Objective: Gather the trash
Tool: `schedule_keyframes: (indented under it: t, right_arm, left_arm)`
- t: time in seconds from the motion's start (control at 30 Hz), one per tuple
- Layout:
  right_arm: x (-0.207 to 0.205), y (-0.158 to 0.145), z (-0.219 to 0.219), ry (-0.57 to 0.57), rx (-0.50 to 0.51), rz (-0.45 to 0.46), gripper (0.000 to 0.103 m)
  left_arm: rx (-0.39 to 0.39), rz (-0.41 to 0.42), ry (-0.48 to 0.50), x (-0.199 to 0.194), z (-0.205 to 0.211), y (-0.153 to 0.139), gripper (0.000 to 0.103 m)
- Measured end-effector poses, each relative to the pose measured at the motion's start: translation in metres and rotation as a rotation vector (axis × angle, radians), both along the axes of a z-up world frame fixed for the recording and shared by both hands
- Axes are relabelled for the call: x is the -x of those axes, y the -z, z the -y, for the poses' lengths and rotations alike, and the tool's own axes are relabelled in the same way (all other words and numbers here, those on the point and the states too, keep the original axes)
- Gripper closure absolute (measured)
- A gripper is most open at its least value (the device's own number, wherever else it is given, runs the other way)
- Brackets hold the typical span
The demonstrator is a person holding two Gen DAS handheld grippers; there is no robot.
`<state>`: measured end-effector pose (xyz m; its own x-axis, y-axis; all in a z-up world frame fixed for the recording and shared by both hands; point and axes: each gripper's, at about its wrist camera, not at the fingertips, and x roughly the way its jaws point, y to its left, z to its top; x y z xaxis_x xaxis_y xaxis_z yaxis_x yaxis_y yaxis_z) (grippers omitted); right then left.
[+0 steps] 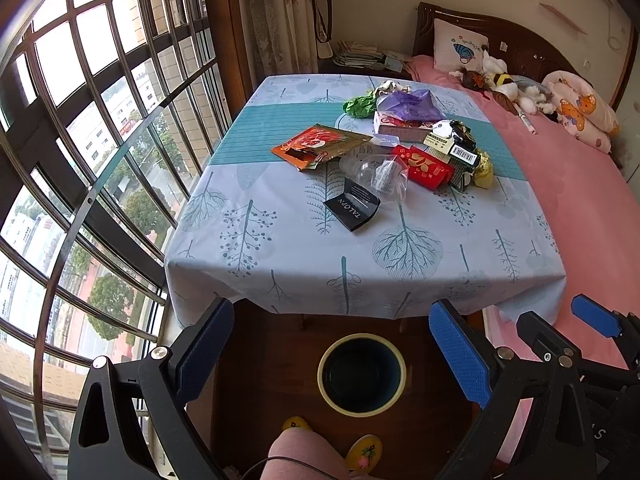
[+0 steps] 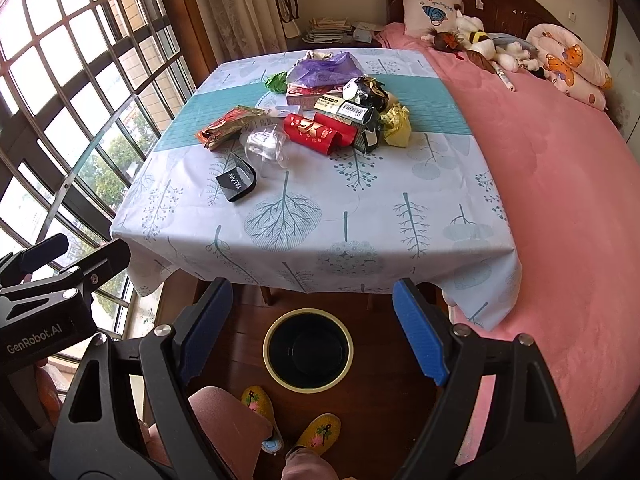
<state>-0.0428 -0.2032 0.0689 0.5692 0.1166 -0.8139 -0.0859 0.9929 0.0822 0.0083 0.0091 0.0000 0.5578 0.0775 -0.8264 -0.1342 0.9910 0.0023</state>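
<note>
Between the blue pads of the left gripper, which stand wide apart and hold nothing, sits the waste bin on the wooden floor, dark inside with a pale rim. The right gripper is likewise spread and empty, with the same bin framed between its fingers. The casing of the left gripper reads "GenRobot.AI" in the right wrist view.

Beyond the fingertips of both grippers, the table carries a tree-print cloth; the trash lies well ahead, past the near half of the cloth.

Nearest the fingers:
- Black folded card sleeve, printed "TALOPN" as far as legible. Judged light and stiff; grip across a raised edge.
- Clear plastic packaging, just behind. Probably slippery and springy; pinch a flange.

Farther out:
- Orange snack pouch, to the left. Thin and flat; take a lifted corner.
- Red printed envelope, curled, easy to pinch.
- Yellow crumpled wrapper, soft, compressible.
- Purple plastic bag, limp; gather it at a fold.
</note>
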Motion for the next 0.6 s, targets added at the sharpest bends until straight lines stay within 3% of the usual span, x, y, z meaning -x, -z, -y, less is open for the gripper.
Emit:
schedule_keyframes:
  t: [0.23, 0.43, 0.6]
  right_arm:
    - [-0.033, -0.001, -0.016, 0.007, 0.002, 0.003, 0.027]
    - [-0.077, -0.004, -0.040, 0.036, -0.030, 0.008, 0.032]
    - [-0.127, 0.013, -0.071, 0.034, -0.062, -0.037, 0.042]
  left_arm:
    - [0.070, 0.056, 0.000, -0.025, -0.028, -0.011, 0.003]
    - [0.140, 0.048, -0.010, -0.081, -0.079, -0.021, 0.003]
    - [0.107, 0.003, 0.026, -0.132, -0.116, -0.020, 0.003]
